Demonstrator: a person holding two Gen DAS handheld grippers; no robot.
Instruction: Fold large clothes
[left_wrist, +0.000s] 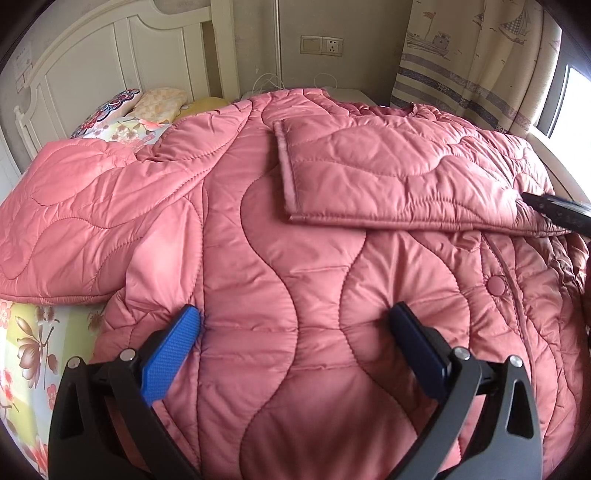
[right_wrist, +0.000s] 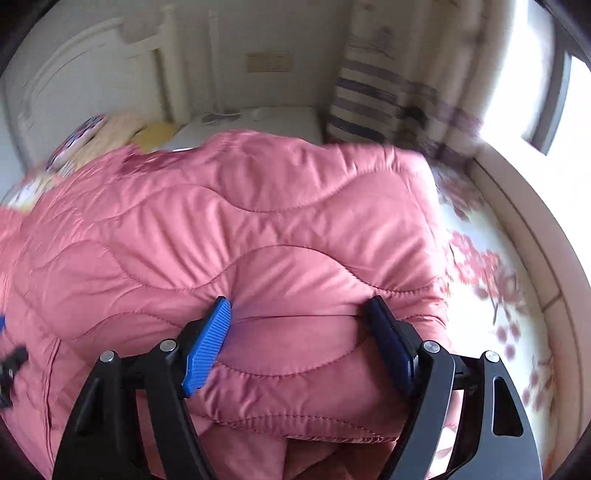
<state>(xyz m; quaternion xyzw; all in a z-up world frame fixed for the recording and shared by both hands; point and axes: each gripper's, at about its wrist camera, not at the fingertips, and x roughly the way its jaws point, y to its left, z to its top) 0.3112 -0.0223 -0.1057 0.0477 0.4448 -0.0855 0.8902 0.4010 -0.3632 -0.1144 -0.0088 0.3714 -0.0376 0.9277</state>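
A pink quilted jacket (left_wrist: 295, 236) is spread over the bed (left_wrist: 33, 332), one sleeve (left_wrist: 399, 173) already laid across its body. The sleeve-folding step is judged in hand. The left gripper (left_wrist: 295, 332) is held released above the lower body; the right gripper (right_wrist: 299, 325) is spread around the folded edge. Next, the other sleeve (left_wrist: 74, 221) would need folding in
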